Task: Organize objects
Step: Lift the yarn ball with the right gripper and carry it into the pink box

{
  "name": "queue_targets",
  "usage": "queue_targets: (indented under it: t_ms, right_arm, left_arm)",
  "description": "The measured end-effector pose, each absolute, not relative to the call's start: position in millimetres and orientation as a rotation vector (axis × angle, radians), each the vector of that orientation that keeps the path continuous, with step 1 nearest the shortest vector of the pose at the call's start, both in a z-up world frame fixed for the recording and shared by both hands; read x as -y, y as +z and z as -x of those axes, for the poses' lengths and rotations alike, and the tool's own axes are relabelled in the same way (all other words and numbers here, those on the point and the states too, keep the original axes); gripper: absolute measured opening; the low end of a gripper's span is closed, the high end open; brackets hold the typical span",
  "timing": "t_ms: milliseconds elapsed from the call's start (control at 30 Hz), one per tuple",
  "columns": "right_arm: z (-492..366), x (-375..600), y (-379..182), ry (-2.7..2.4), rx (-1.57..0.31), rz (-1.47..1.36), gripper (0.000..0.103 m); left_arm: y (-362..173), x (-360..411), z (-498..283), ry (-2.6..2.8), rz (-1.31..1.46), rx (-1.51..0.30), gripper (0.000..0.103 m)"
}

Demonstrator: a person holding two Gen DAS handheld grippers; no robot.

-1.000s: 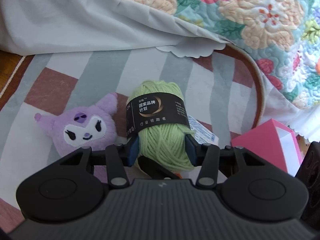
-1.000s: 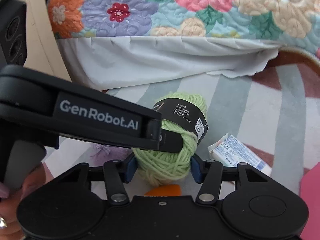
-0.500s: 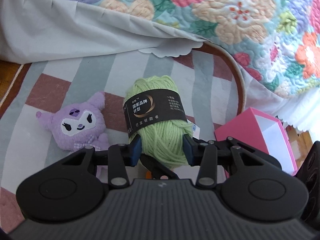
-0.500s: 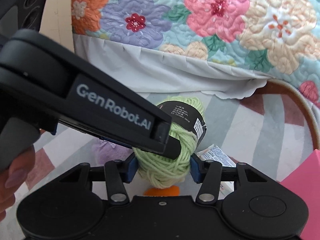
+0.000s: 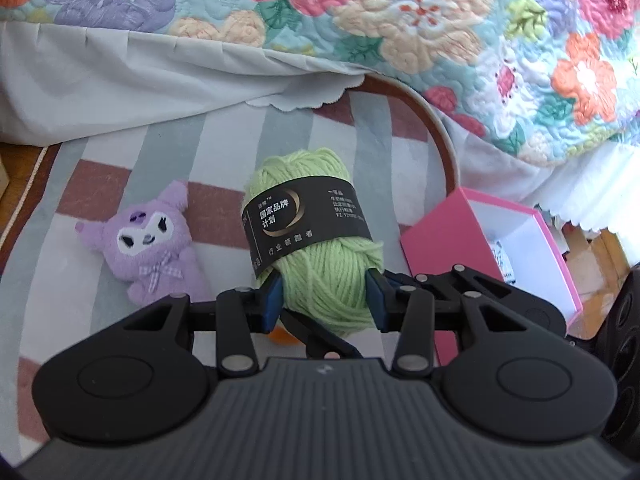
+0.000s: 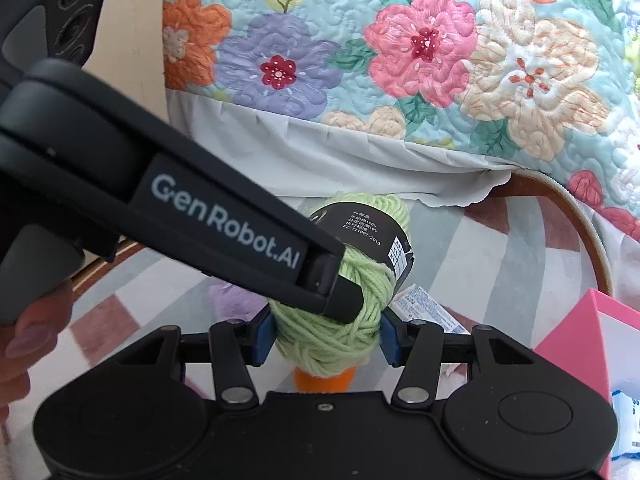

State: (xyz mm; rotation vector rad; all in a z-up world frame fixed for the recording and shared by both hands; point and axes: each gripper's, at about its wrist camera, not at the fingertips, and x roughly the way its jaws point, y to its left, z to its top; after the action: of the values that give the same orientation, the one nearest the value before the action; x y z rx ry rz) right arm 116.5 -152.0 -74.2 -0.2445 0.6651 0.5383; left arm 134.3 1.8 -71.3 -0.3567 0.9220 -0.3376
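Observation:
A light green yarn ball (image 5: 316, 280) with a black paper band hangs above the striped rug (image 5: 200, 152). My left gripper (image 5: 324, 300) is shut on its lower half, blue pads pressed into both sides. My right gripper (image 6: 326, 338) grips the same yarn ball (image 6: 332, 340) from another side, pads touching the wool. In the right wrist view, one finger (image 6: 224, 232) of the left gripper crosses in front of the ball. An open pink box (image 5: 440, 248) with a white inside stands on the right.
A purple plush toy (image 5: 148, 240) lies on the rug to the left. An orange object (image 6: 324, 380) and a white printed packet (image 6: 428, 308) lie under the ball. A flowered quilt (image 5: 400, 20) hangs over the bed behind. A person's hand (image 6: 24, 340) is at far left.
Both grippers have risen with the yarn ball held between them. The plush toy and rug look smaller and farther below, and more of the pink box has come into view.

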Motion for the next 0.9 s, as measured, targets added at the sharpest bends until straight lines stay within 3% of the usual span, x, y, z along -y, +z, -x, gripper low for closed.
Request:
queue_targets:
  t_ms: [900]
  right_arm:
    - [-44,180,-13,0.6,-0.934,0.214,0.056]
  left_arm:
    - [-12,33,-50,-0.296,0.308,-1.144,0.041]
